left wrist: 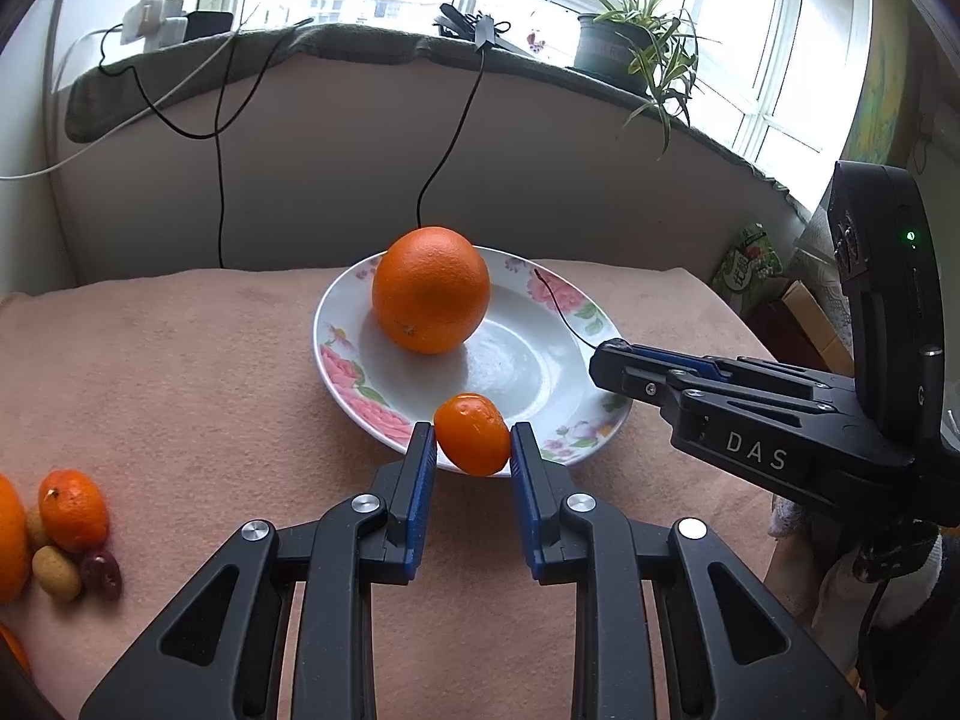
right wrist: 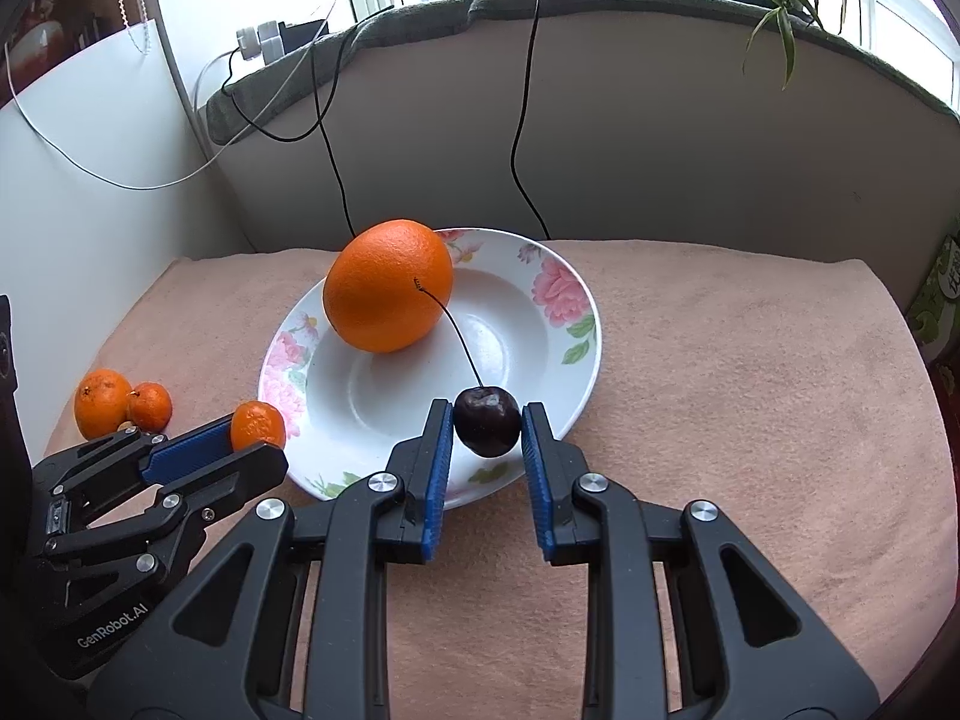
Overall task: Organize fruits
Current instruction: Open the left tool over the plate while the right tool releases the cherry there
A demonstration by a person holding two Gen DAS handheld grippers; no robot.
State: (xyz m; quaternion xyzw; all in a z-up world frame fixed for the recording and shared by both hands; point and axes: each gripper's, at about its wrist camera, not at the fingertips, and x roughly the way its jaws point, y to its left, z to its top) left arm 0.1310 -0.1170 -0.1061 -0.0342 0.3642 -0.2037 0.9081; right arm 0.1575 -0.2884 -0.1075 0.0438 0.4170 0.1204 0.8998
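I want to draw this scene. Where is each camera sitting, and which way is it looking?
Left wrist view: sits on the left gripper, looking forward and down over a small orange fruit pinched between its fingers; the right gripper pokes in.
Right wrist view: sits on the right gripper, looking forward and down over a dark cherry it pinches; the left gripper shows at lower left.
Both share the flowered plate and the big orange.

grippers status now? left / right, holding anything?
Left gripper: shut on a small orange, over the plate's near rim.
Right gripper: shut on a dark cherry, over the plate's near edge.
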